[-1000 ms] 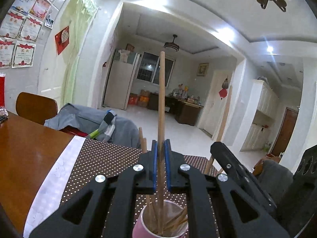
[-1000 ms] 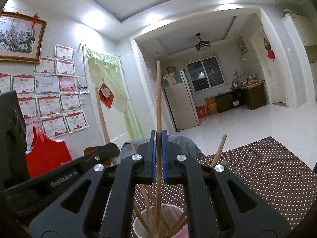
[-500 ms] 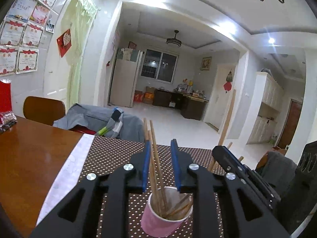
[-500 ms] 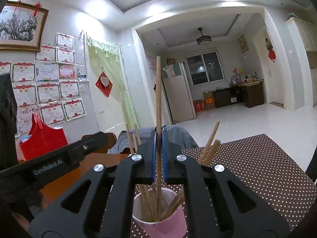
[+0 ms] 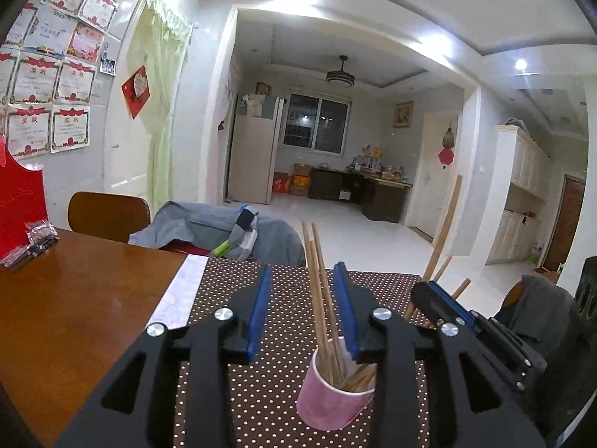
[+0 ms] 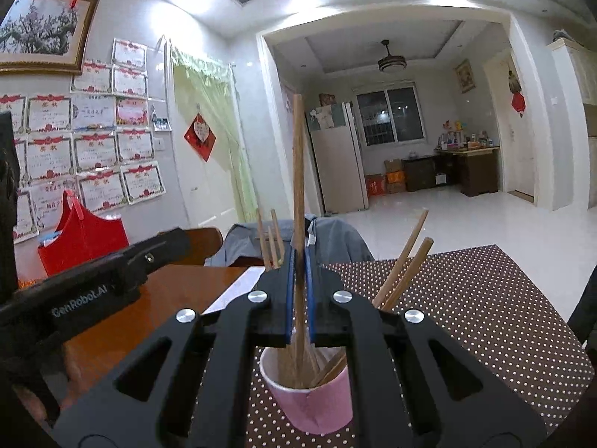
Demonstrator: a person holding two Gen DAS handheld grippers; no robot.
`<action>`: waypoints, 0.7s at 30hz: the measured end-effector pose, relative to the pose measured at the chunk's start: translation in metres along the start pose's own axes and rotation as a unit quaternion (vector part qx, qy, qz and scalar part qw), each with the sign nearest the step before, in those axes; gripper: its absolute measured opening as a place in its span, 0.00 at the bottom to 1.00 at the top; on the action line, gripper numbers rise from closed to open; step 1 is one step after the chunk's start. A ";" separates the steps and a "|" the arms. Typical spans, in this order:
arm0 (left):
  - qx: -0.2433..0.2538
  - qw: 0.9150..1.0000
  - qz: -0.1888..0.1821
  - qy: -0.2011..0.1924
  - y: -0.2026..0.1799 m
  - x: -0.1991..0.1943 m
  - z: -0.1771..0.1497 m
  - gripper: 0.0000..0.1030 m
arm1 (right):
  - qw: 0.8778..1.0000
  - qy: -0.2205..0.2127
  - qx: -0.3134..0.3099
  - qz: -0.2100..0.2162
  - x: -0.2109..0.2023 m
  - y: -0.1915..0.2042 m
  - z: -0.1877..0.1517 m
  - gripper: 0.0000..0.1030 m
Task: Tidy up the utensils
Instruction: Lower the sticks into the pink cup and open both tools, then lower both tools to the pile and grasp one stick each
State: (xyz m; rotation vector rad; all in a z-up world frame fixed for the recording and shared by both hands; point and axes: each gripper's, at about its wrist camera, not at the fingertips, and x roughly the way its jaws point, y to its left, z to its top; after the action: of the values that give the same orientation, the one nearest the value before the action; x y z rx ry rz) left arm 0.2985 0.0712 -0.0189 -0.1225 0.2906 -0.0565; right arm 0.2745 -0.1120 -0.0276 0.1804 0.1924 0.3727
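A pink paper cup (image 5: 332, 399) stands on the dotted brown placemat (image 5: 268, 384) and holds several wooden chopsticks (image 5: 317, 291). My left gripper (image 5: 303, 313) is open, its blue pads either side of the standing chopsticks, just behind the cup. My right gripper (image 6: 298, 298) is shut on one upright chopstick (image 6: 297, 171) whose lower end is inside the cup (image 6: 317, 399). In the left wrist view the right gripper (image 5: 447, 310) shows to the right of the cup with its chopstick (image 5: 444, 224). In the right wrist view the left gripper's arm (image 6: 93, 283) shows at the left.
The placemat lies on a wooden table (image 5: 67, 298). A red bag (image 6: 86, 239) and small packets (image 5: 33, 239) sit at the table's left. Chairs with grey clothing (image 5: 224, 231) stand behind the table. The right wrist view shows more placemat (image 6: 485, 317).
My left gripper opened, released its chopstick into the cup, and drew back. My right gripper lowered its chopstick further into the cup and pulled back slightly.
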 end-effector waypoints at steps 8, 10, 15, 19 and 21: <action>0.007 1.000 0.007 -0.007 0.004 -0.027 0.003 0.34 | 1.000 -0.005 -0.005 -0.013 -0.020 0.009 0.008 0.46; 0.009 1.000 0.008 -0.008 0.003 -0.035 0.003 0.34 | 1.000 -0.007 -0.010 -0.014 -0.026 0.011 0.009 0.46; 0.010 1.000 0.009 -0.013 0.003 -0.057 0.003 0.34 | 1.000 -0.011 -0.015 -0.021 -0.049 0.014 0.011 0.46; 0.015 1.000 0.009 -0.011 -0.001 -0.076 0.000 0.35 | 1.000 -0.006 -0.013 -0.025 -0.069 0.014 0.010 0.46; 0.021 1.000 0.009 -0.006 -0.004 -0.087 -0.005 0.47 | 1.000 0.000 -0.012 -0.027 -0.078 0.013 0.008 0.47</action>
State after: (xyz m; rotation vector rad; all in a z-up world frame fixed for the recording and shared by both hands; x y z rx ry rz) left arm 0.2133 0.0733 0.0010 -0.0776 0.2775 -0.0435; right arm 0.2003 -0.1303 -0.0054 0.1522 0.1924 0.3216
